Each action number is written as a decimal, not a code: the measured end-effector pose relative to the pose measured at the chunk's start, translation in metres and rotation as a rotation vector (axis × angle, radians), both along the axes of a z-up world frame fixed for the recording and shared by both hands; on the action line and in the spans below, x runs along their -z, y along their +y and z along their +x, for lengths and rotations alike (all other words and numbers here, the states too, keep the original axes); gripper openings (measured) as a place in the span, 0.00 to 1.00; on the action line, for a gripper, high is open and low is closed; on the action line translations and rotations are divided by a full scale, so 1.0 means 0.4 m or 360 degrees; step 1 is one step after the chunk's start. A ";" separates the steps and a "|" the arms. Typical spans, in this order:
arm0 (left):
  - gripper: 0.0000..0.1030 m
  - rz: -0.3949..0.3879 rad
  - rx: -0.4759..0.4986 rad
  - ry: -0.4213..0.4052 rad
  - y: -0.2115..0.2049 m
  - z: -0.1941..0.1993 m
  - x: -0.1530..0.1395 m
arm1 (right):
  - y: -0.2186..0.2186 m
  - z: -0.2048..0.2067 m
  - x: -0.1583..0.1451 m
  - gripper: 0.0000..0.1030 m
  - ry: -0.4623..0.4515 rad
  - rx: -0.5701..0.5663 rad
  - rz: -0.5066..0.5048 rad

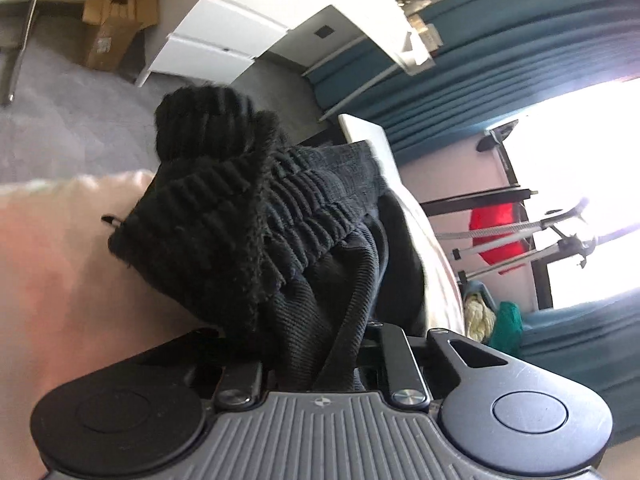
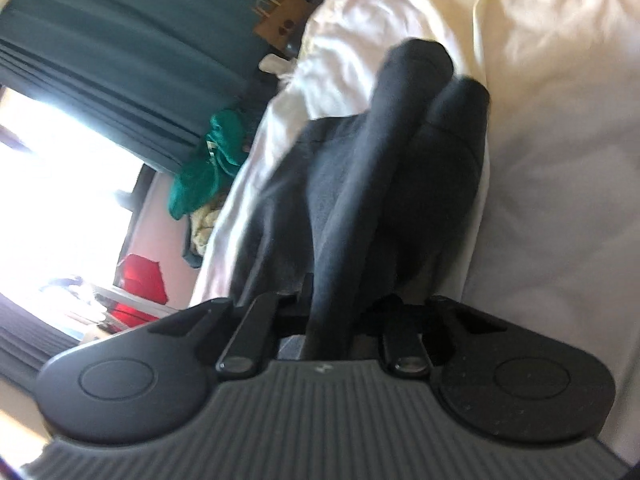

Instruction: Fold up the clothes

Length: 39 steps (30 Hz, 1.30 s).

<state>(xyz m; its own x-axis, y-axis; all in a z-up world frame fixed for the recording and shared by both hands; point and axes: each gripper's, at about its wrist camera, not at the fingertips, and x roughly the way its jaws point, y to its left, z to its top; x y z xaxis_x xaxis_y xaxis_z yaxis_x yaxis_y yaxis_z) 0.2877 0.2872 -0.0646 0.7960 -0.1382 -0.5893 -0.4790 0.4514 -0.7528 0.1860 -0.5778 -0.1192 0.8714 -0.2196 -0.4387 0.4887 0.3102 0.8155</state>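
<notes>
A black garment [image 1: 320, 240] with a thick ribbed band [image 1: 208, 208] is bunched up right in front of the left wrist camera. It covers the fingers of my left gripper [image 1: 224, 140], and its cloth runs down into the narrow gap between the jaws. In the blurred right wrist view, the same dark garment [image 2: 328, 184] lies on the pale bed sheet [image 2: 552, 168]. My right gripper [image 2: 440, 76] has its two dark fingers close together, with a fold of the cloth pinched between them.
The bed sheet [image 1: 60, 280] fills the left of the left wrist view. Beyond it are grey carpet, a white drawer unit [image 1: 224, 36] and a cardboard box [image 1: 116, 20]. Teal curtains [image 1: 500, 40] frame a bright window. Green clothing [image 2: 208, 168] and a paper bag [image 2: 280, 24] sit beside the bed.
</notes>
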 end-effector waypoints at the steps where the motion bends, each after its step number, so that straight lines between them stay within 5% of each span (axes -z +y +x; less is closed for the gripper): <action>1: 0.17 0.0008 0.0003 -0.0010 0.002 -0.010 -0.022 | 0.004 -0.021 -0.010 0.14 -0.0009 -0.0007 -0.0001; 7: 0.17 0.0037 0.0001 -0.0067 0.027 -0.134 -0.122 | 0.032 -0.175 -0.049 0.14 -0.0039 -0.0022 0.0037; 12: 0.17 0.0025 0.0015 -0.0026 0.079 -0.337 -0.162 | 0.058 -0.335 -0.037 0.14 -0.0006 -0.0031 0.0154; 21: 0.18 0.0056 0.0072 0.0081 0.167 -0.616 -0.098 | 0.077 -0.470 -0.040 0.14 0.0059 -0.0175 0.0159; 27: 0.21 0.0120 0.0020 0.0141 0.148 -0.640 -0.034 | 0.051 -0.508 0.043 0.14 0.0049 -0.0151 0.0402; 34: 0.26 0.0106 0.0085 0.0119 0.150 -0.655 -0.009 | 0.037 -0.509 0.062 0.22 0.0057 -0.0208 0.0416; 39: 0.44 0.0083 0.0167 0.0144 0.166 -0.685 0.008 | 0.024 -0.514 0.076 0.32 0.0026 -0.0184 0.0515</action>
<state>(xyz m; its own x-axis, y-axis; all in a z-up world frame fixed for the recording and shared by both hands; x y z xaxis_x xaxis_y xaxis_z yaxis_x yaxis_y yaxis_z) 0.0135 0.3535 -0.0677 0.7220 -0.1851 -0.6667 -0.4920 0.5402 -0.6827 -0.0197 -0.5681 -0.1497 0.8747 0.0329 -0.4835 0.4792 0.0907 0.8730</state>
